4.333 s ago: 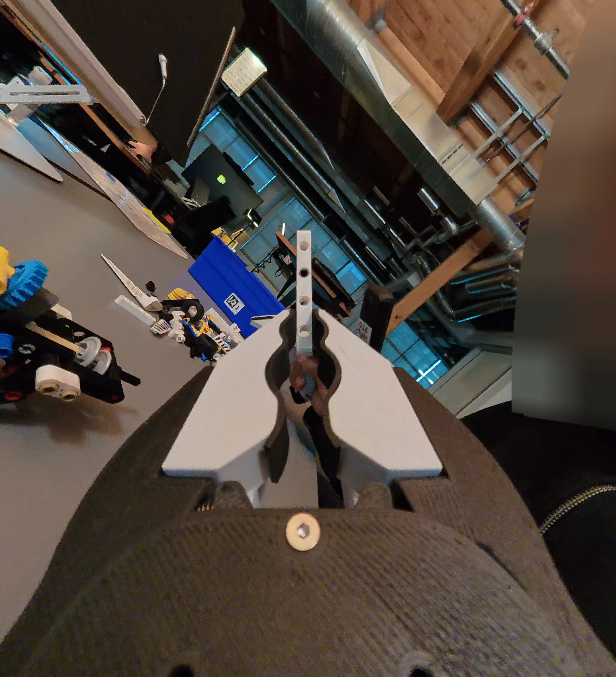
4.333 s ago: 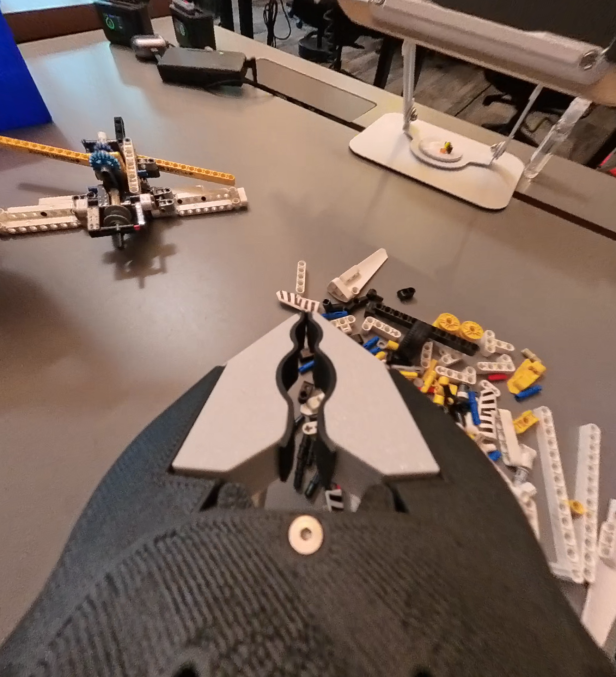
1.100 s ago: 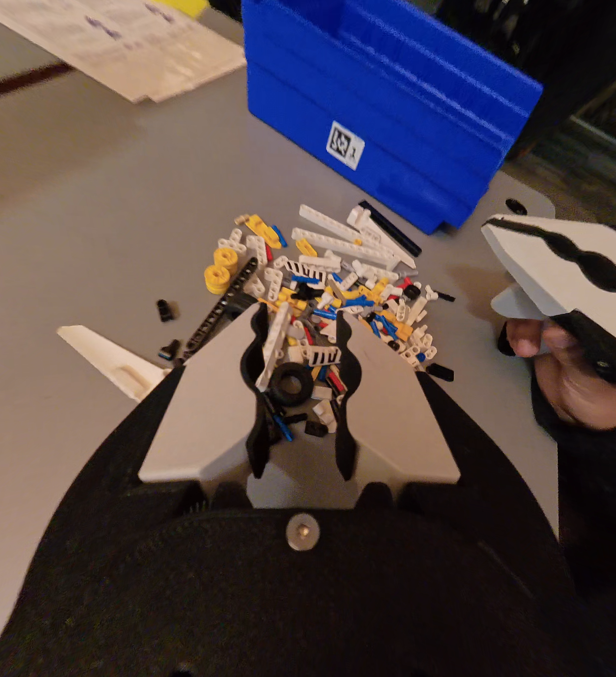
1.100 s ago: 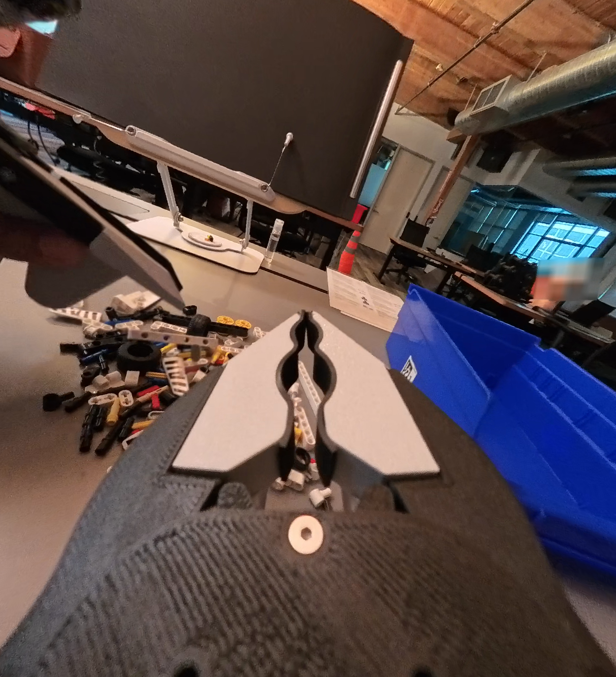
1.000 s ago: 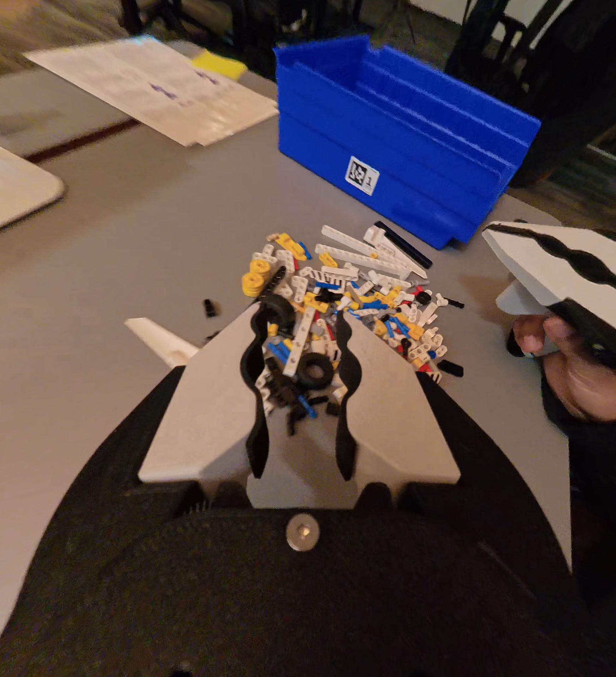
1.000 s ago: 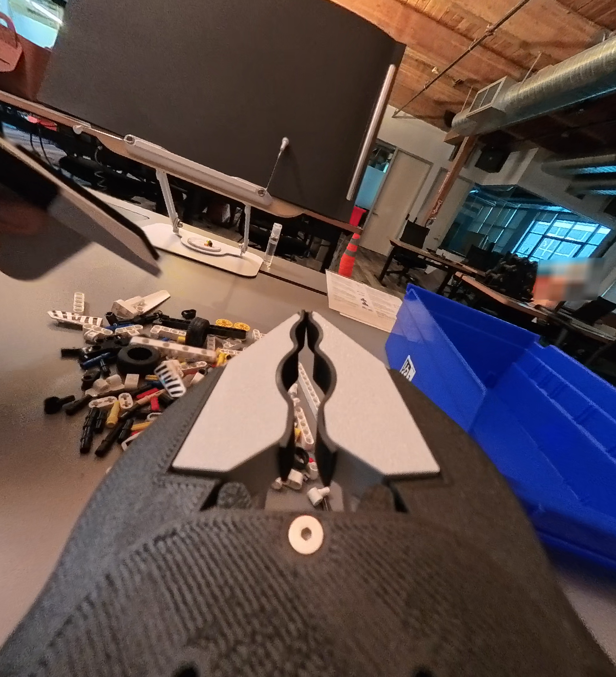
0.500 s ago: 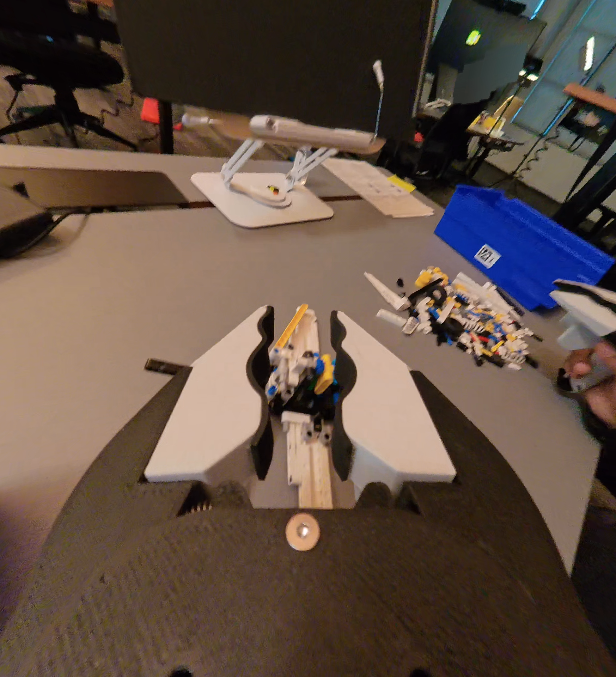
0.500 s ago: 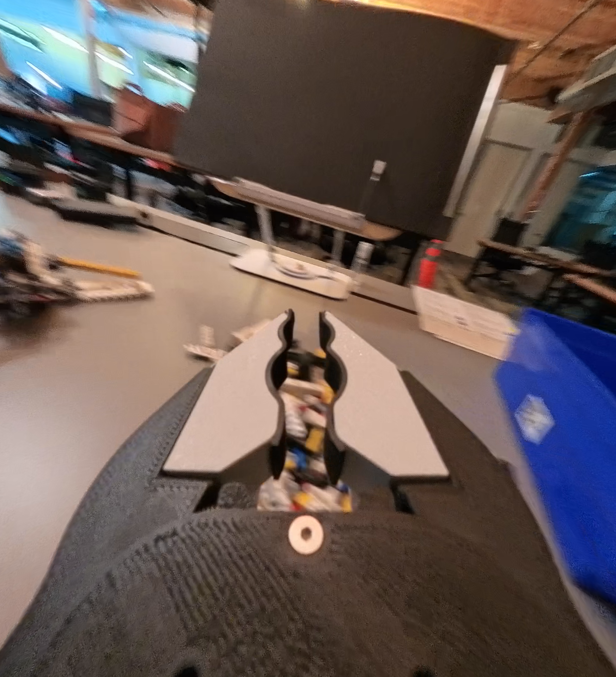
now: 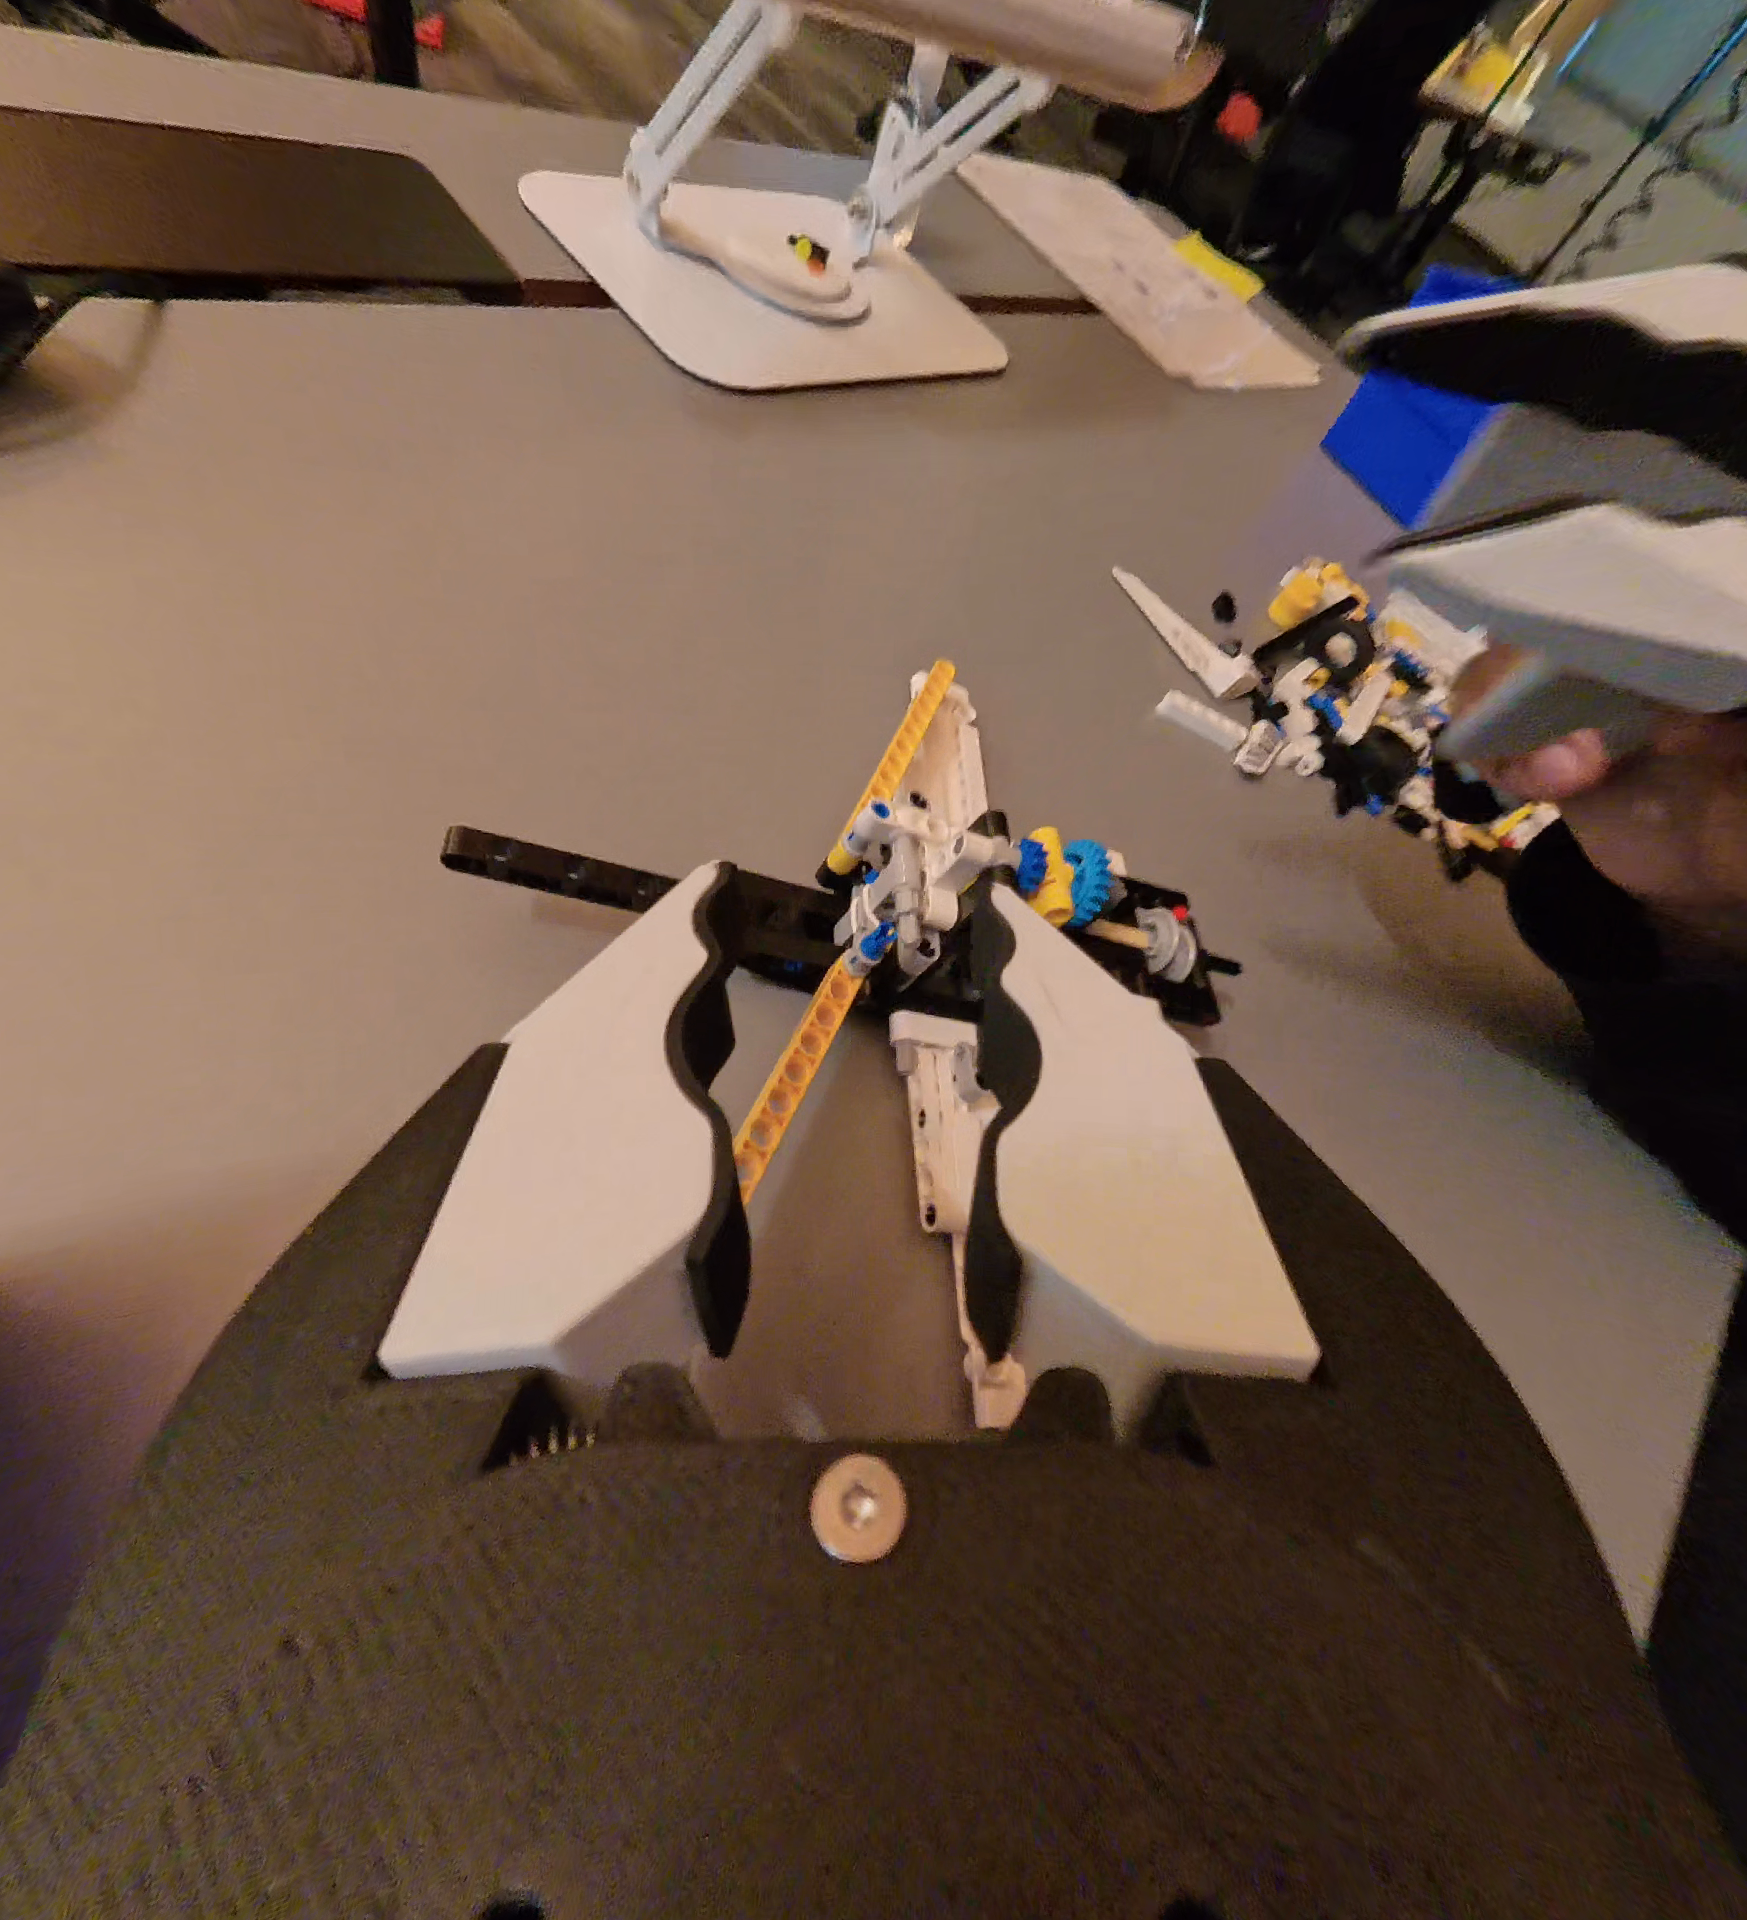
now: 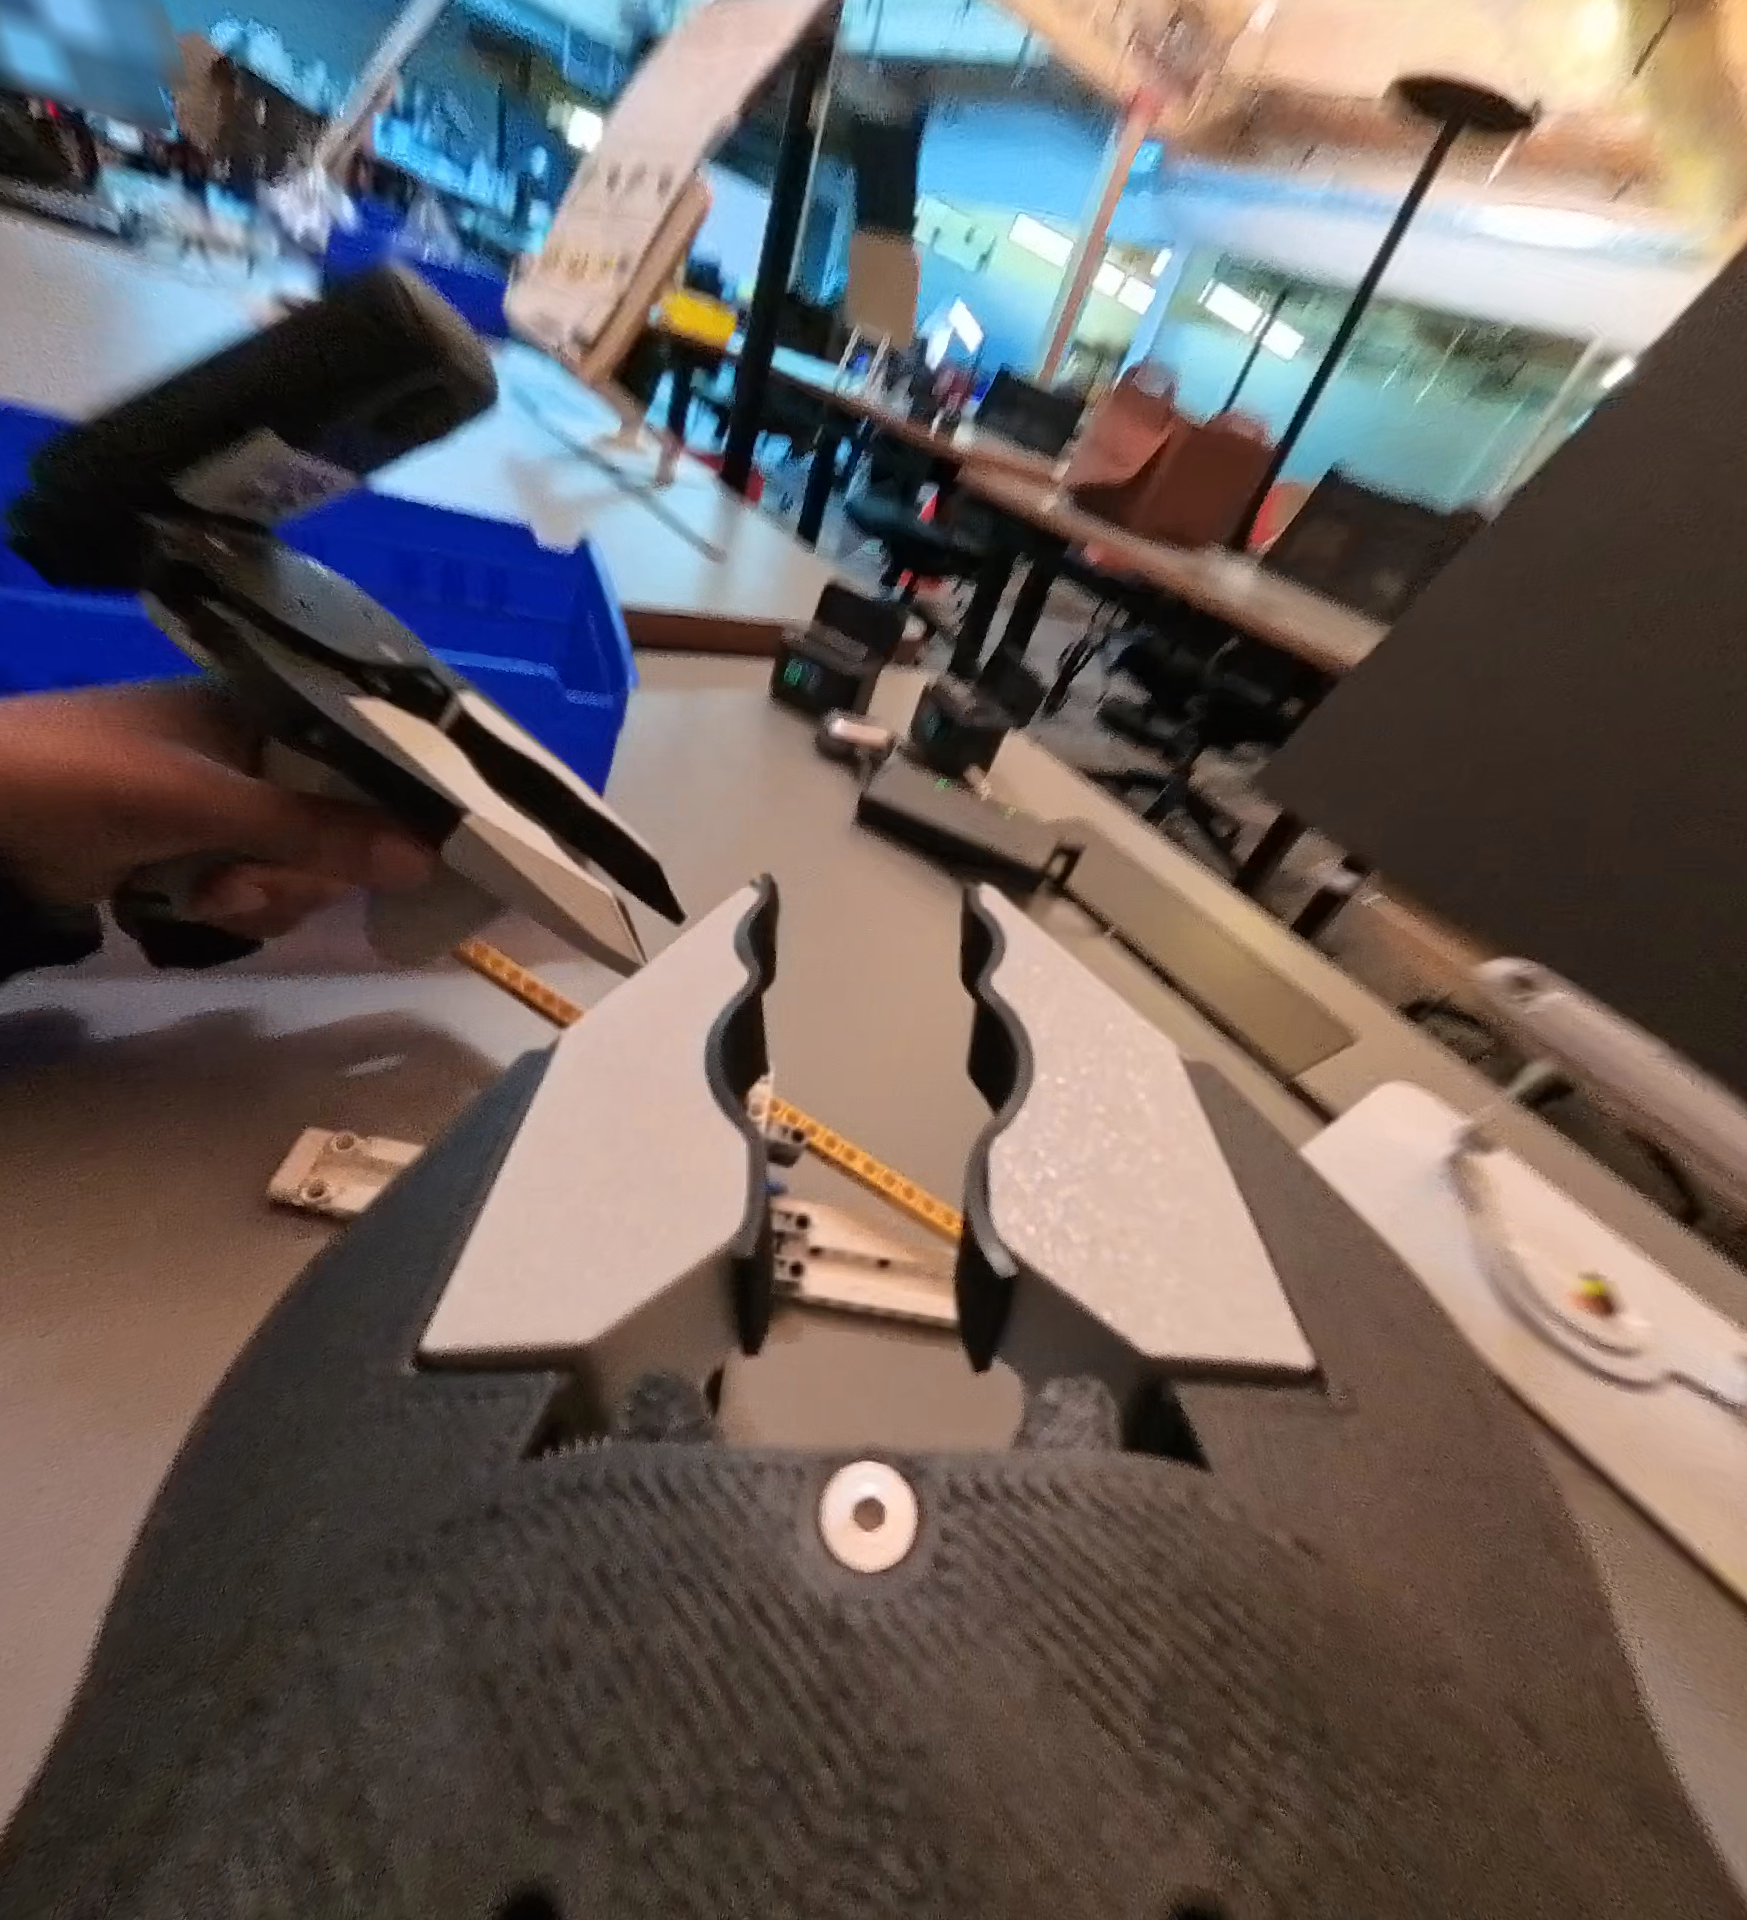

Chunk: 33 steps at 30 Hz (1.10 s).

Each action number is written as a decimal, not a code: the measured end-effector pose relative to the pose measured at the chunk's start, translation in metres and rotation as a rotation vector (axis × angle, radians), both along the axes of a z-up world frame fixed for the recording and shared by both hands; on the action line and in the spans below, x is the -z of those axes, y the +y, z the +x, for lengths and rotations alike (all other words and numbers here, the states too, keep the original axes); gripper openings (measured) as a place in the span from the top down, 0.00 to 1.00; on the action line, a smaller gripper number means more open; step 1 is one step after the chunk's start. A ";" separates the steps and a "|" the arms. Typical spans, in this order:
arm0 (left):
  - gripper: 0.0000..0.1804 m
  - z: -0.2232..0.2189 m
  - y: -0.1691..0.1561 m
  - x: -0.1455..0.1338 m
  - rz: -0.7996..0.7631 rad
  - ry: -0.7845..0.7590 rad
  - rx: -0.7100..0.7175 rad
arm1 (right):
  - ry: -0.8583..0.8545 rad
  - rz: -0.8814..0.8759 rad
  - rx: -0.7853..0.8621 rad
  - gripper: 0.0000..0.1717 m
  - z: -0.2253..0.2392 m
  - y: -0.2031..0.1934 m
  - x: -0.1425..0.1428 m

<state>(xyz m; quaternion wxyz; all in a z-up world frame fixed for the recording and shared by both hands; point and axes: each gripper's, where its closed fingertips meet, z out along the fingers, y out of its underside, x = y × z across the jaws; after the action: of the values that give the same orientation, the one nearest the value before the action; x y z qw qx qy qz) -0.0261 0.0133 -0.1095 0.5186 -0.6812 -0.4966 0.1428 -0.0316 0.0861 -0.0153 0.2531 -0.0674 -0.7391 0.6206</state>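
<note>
My left gripper (image 9: 853,914): jaws spread wide, pads pressing on nothing, poised over the brick-built model (image 9: 936,883) on the grey table (image 9: 329,582), whose yellow beam (image 9: 807,1039) runs between the fingers. My right gripper (image 10: 867,914): jaws likewise parted, nothing gripped, the same yellow beam (image 10: 869,1169) and a white beam (image 10: 858,1273) below. Farther right: loose parts pile (image 9: 1336,707), blue bin (image 9: 1399,447). Farthest: white stand (image 9: 775,281).
</note>
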 end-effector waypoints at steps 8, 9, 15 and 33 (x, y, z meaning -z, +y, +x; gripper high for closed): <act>0.79 0.001 0.017 0.022 -0.056 0.048 0.012 | -0.090 0.237 -0.008 0.77 -0.001 -0.018 0.092; 0.80 0.001 0.018 0.021 -0.047 0.058 0.013 | -0.096 0.255 -0.011 0.76 0.000 -0.017 0.095; 0.81 0.005 0.017 0.010 0.057 0.107 0.003 | -0.184 0.210 0.000 0.76 -0.006 -0.011 0.093; 0.85 0.013 0.015 0.000 0.069 0.181 0.038 | -0.295 0.160 -0.066 0.78 0.000 -0.012 0.099</act>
<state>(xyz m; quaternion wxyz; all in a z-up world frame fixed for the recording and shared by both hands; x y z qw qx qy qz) -0.0127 0.0288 -0.1091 0.5869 -0.6565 -0.4396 0.1767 -0.0320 0.0736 -0.1145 0.1260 -0.1129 -0.8171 0.5511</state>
